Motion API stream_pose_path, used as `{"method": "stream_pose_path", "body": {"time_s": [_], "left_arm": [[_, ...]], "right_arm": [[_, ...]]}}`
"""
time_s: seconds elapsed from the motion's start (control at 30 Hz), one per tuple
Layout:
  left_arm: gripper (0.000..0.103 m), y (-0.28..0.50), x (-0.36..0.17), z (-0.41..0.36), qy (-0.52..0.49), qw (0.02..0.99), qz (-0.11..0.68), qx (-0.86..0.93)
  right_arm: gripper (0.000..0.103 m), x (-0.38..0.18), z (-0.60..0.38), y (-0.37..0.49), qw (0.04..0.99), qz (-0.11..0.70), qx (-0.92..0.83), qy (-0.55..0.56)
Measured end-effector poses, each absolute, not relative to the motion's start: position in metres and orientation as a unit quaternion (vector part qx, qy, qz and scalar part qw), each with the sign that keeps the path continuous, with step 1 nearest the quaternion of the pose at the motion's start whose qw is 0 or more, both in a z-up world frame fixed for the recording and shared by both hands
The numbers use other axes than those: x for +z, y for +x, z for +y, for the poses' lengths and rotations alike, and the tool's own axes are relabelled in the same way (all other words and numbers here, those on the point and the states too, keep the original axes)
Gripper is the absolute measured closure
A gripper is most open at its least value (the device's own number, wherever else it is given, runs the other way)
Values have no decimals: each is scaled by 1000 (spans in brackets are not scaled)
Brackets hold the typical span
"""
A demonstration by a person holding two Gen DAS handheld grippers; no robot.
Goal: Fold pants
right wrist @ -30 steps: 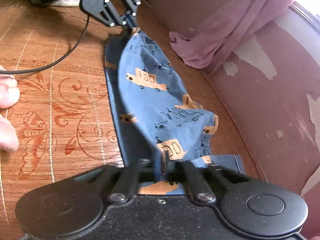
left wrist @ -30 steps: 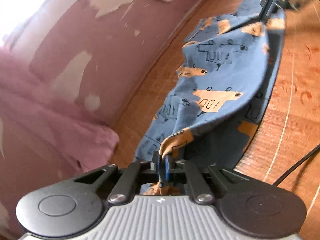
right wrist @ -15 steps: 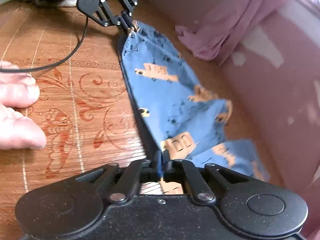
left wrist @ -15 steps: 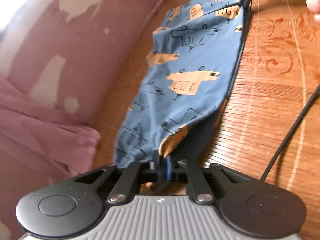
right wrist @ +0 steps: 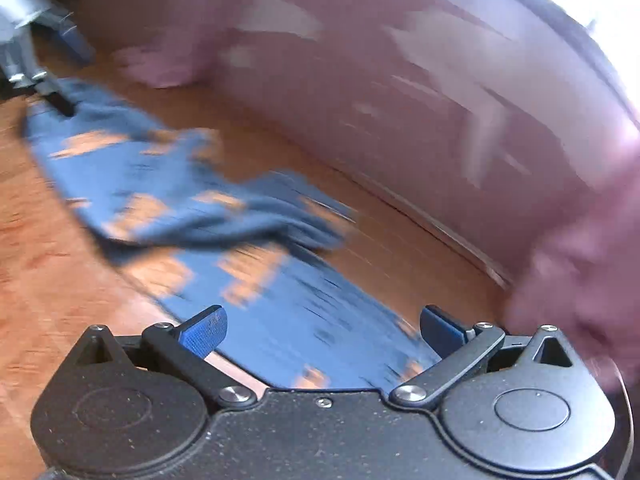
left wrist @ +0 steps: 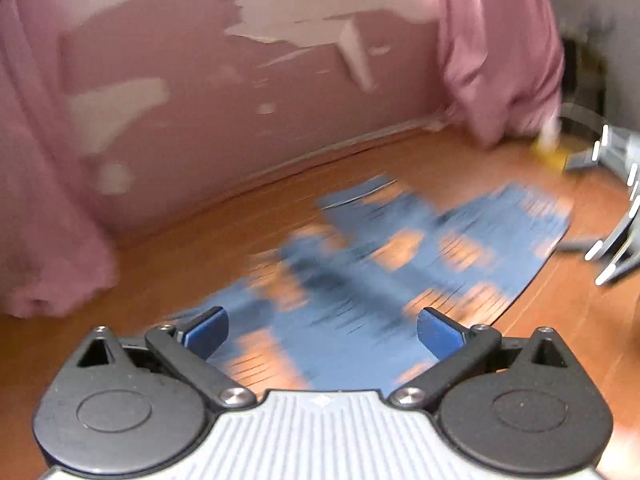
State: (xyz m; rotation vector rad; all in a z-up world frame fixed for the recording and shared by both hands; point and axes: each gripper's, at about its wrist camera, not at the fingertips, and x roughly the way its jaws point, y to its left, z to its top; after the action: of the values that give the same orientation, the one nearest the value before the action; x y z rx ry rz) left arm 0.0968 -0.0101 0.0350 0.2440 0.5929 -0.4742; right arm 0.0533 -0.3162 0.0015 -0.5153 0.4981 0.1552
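The pants (left wrist: 384, 264), blue with orange printed shapes, are laid flat on the wooden floor (left wrist: 200, 248), running lengthwise alongside the floor's edge where it meets the pink wall (left wrist: 200, 128). One leg appears to have been laid over the other, though a rumpled ridge is left across the middle of the cloth in the right wrist view, and the blur hides how well the edges match. The garment is judged to have been set down this way so that the lengthwise fold is kept and the ends can be taken up for a fold across.

The left tool (left wrist: 322, 330) is seen with its jaws spread wide and nothing between them, held just above the near end of the pants. The right tool (right wrist: 323, 330) is likewise spread and empty, over the opposite end of the pants (right wrist: 192, 208). Pink cloth (left wrist: 500, 60) hangs at the wall near each end.

Half a second earlier, both tools were clamped on the fabric, which was lifted and stretched between them as a hanging sheet. The cloth has since been let go and has dropped onto the floor, and both views have been swung toward the wall, with heavy motion blur.
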Motion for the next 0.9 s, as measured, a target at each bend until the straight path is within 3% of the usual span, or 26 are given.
{"method": "stream_pose_path", "body": {"time_s": [0.17,0.4,0.57,0.63,0.67,0.8,0.9], "left_arm": [[0,142,23,-72,-26,895,343,-284],[9,203,-23,-63,-234,846,429,-211],[31,214,-47,-45,-306,821,449,-173],[57,217,-51,-45,-317,806,463,-188],[60,219,-55,-46,-326,796,472,-195],[84,227,-67,-42,-351,775,491,-190],[90,232,-72,-41,-357,770,492,-192]], "right_arm": [[1,-6,-374,58,959,254,33,-124],[1,-1,-395,67,970,234,43,-43],[1,-2,-393,76,967,238,91,-18],[1,1,-394,91,962,255,98,-9],[3,3,-394,102,959,261,105,-4],[16,27,-384,166,944,296,143,-4],[27,50,-355,232,920,351,177,2]]}}
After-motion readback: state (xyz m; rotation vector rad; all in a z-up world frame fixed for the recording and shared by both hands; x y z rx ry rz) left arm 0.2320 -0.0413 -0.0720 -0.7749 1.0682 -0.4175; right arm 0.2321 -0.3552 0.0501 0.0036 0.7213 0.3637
